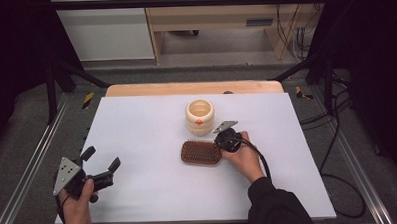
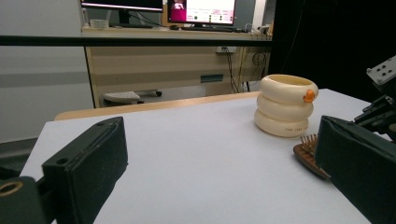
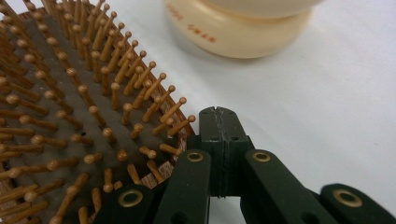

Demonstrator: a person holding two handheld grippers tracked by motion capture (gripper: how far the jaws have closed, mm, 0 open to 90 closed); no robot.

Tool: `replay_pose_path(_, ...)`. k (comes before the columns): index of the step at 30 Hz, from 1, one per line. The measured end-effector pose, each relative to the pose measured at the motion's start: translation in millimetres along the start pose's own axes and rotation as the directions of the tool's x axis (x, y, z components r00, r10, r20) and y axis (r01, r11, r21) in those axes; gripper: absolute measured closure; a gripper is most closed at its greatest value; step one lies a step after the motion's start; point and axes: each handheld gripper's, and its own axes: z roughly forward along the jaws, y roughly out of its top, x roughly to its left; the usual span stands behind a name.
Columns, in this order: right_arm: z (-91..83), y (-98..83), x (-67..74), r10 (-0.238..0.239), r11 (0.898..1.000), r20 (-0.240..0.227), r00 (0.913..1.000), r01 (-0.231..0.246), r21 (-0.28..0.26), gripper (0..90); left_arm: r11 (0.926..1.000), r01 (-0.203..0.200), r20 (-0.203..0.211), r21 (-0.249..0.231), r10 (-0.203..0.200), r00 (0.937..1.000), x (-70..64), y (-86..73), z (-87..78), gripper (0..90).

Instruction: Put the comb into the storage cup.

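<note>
The right gripper (image 1: 226, 139) rests at the right end of the brown hairbrush (image 1: 201, 152), just in front of the cream ringed holder (image 1: 200, 117). The left gripper (image 1: 101, 167) sits well apart at the white table's (image 1: 149, 189) near-left corner, jaws spread.

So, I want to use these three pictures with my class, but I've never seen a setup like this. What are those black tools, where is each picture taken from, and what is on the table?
No robot here: a person holds a hand-held clamp with two black jaws in each hand. The high view looks down on the white table from above. The other two pictures come from small cameras riding on the clamps. The left gripper stands open near the table's left edge, with nothing between its jaws. The right gripper is shut, its jaws pressed together right beside the rim of a wooden hairbrush that lies bristles up; whether they touch it I cannot tell. Behind the brush stands a cream ribbed pot with a small orange mark.
</note>
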Motion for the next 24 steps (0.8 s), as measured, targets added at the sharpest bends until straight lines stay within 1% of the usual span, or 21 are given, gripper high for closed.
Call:
replay_pose_path(4,-2.7,1.1,9.3,-0.023,1.000,-0.010,0.9997,0.024,0.018,90.0,1.0000,0.001,0.001,0.000,-0.001,1.0000,0.2,0.0,0.1,2.7)
replay_pose_path(8,-6.0,0.2,16.6,-0.042,0.999,-0.026,0.9988,0.043,0.023,90.0,1.0000,-0.002,0.003,0.000,0.002,1.0000,-0.4,0.2,0.3,2.7)
replay_pose_path(12,-8.2,-2.5,22.0,-0.034,0.999,-0.037,0.9988,0.035,0.029,90.0,1.0000,-0.003,0.002,0.001,0.003,1.0000,-0.7,0.3,0.0,2.7)
replay_pose_path(13,-9.1,-3.0,22.6,-0.032,0.999,-0.033,0.9990,0.033,0.031,90.0,1.0000,-0.003,0.002,0.001,0.003,1.0000,-0.7,0.3,-0.1,2.7)
replay_pose_path(17,-13.5,-5.0,24.8,-0.024,0.999,-0.045,0.9987,0.027,0.048,90.0,1.0000,-0.003,0.002,0.001,0.003,1.0000,-0.6,0.3,0.1,2.7)
replay_pose_path(24,-16.8,-6.1,25.9,-0.015,0.998,-0.058,0.9982,0.018,0.054,90.0,1.0000,-0.004,0.002,0.001,0.004,1.0000,-0.8,0.4,-0.1,2.7)
